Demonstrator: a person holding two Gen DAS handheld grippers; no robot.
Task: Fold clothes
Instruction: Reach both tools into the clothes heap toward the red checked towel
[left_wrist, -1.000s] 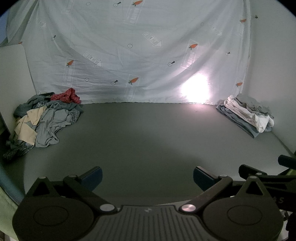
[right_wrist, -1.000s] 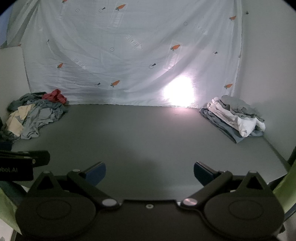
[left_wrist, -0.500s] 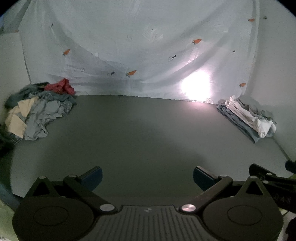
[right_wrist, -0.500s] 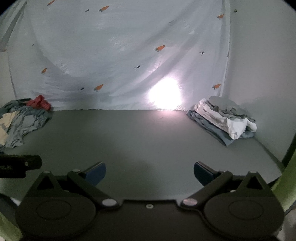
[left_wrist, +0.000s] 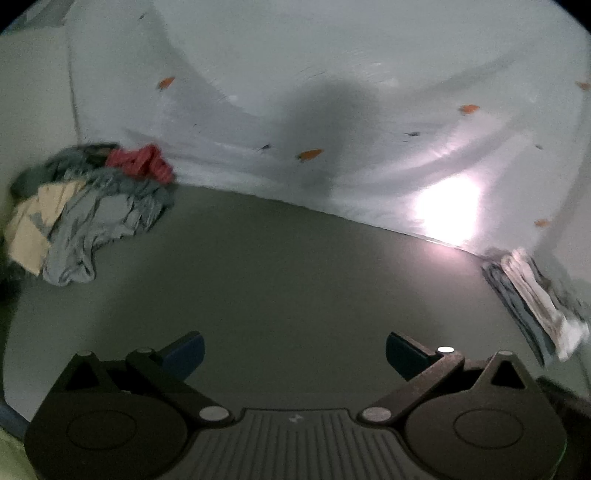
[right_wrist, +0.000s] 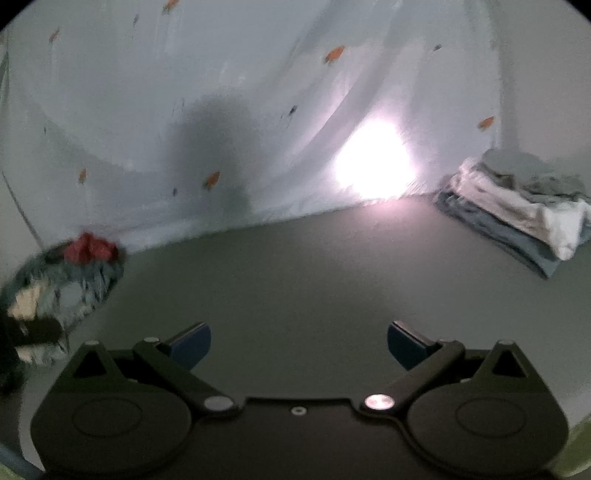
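Note:
A heap of unfolded clothes in grey, beige and red lies at the far left of the grey table; the right wrist view shows the same heap, blurred. A stack of folded clothes rests at the far right, also seen as the stack of white and grey-blue pieces. My left gripper is open above the table's near part, holding nothing. My right gripper is open too and empty. Both are well short of either pile.
A pale sheet with small carrot prints hangs behind the table, carrying a bright light patch and a dark shadow. A white wall rises at the right. Bare table surface stretches between the piles.
Both views have moved forward and tilted, the left one rolling clockwise, the right one counter-clockwise. A dark shadow has appeared on the sheet. Both grippers stay open and empty.

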